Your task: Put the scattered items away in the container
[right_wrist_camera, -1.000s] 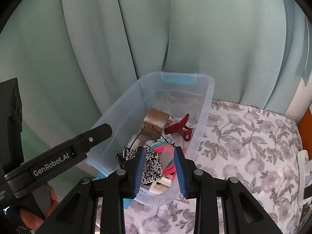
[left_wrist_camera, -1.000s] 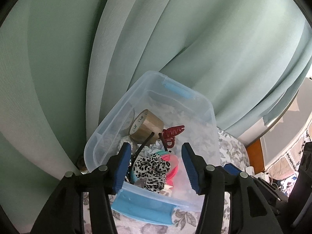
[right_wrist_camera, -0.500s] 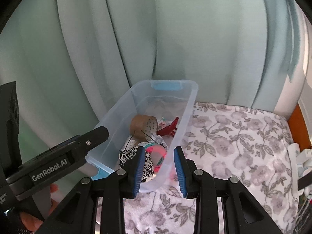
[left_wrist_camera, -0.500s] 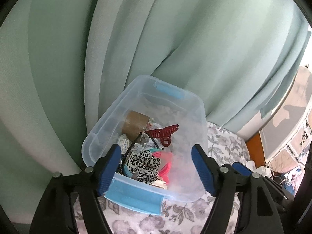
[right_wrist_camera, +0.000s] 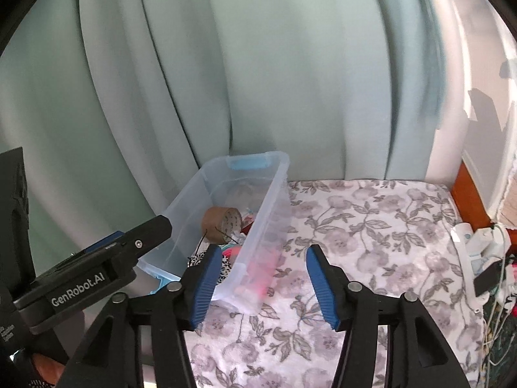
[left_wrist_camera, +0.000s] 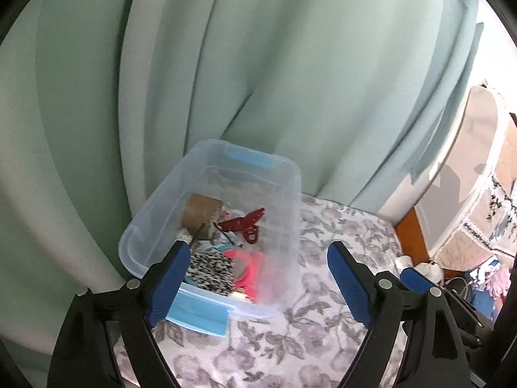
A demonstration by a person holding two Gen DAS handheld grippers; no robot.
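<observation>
the only words that can be read are "genrobot.ai", in white letters on the black body of the left gripper [right_wrist_camera: 79, 286], which shows at the lower left of the right wrist view. the tape roll [right_wrist_camera: 223, 224] in the clear plastic container [right_wrist_camera: 278, 174] bears small dark print on its flat end, too small and blurred to make out. just below the white lettering, at the frame's edge, more small white print stands on the same black body, cut off and unreadable. the left wrist view shows no legible text.
</observation>
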